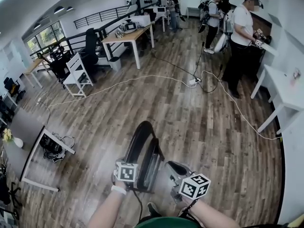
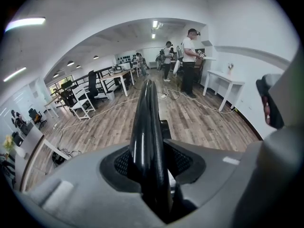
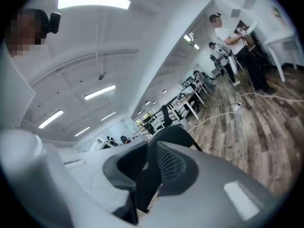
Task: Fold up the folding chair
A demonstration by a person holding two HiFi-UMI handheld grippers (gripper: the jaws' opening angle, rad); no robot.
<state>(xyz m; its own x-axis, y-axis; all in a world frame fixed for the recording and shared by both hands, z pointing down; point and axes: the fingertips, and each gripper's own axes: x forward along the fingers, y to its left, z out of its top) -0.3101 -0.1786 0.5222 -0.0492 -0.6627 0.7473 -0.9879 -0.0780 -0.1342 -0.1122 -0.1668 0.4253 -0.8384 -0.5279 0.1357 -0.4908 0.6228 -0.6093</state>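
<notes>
The black folding chair (image 1: 145,148) stands folded flat and upright on the wood floor just in front of me. My left gripper (image 1: 134,180) is shut on its curved frame tube. In the left gripper view that glossy tube (image 2: 145,122) runs straight up between the pads of the left gripper (image 2: 151,163), which press on it. My right gripper (image 1: 170,167) is at the chair's right edge. In the right gripper view a thin black part of the chair (image 3: 176,134) sits between the nearly closed pads of the right gripper (image 3: 149,167).
A white cable (image 1: 142,79) trails across the floor ahead. Behind it are a white chair (image 1: 76,75) and a wooden desk (image 1: 128,36). Two people (image 1: 242,37) stand at the far right by white tables (image 1: 285,91). A grey desk (image 1: 23,141) is on my left.
</notes>
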